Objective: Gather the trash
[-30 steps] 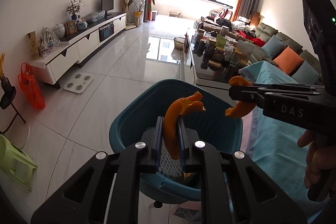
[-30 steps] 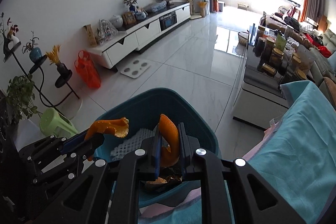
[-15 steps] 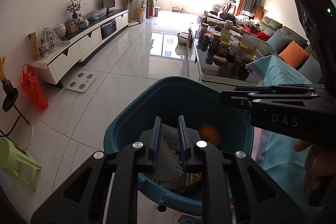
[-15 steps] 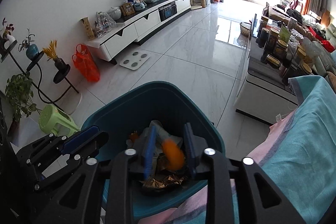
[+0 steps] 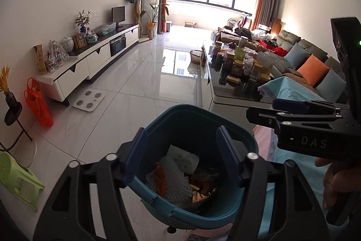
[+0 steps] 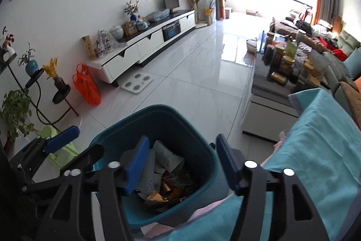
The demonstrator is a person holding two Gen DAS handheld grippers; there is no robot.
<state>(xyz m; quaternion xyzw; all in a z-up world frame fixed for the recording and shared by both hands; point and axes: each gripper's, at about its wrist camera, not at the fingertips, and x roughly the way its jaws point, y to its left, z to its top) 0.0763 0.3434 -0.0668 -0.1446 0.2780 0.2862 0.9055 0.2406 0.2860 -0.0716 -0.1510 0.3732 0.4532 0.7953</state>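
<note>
Both of my grippers hang over a round teal plastic waste bin [image 5: 158,125] that stands on the glossy white tiled floor [image 5: 135,87], low in the centre of each view.

My left gripper [image 5: 179,155] has just been opening its jaws; its blue-padded fingers [image 5: 135,155] now stand wide apart with nothing between them. Framed in the gap between them, down inside the bin, lies a curled piece of orange peel [image 5: 160,177] on a sheet of white foam netting [image 5: 178,189]. The peel is well below the fingers and touches neither. Beside it to the right lies dark crumpled rubbish whose kind I cannot tell.

My right gripper [image 6: 182,164] has also just been opening its jaws, and its blue fingers [image 6: 137,164] are spread wide and empty. Below the gap, in the bin, sit crumpled white paper [image 6: 168,157], the foam netting and brownish-gold scraps [image 6: 167,191]. I cannot pick out orange peel for certain in this view.

In the left view, the right gripper comes in from the right edge as a black body, with a hand [image 5: 338,184] on its handle at lower right. A turquoise cloth [image 6: 315,150] covers the surface at lower right, just beside the bin.
</note>
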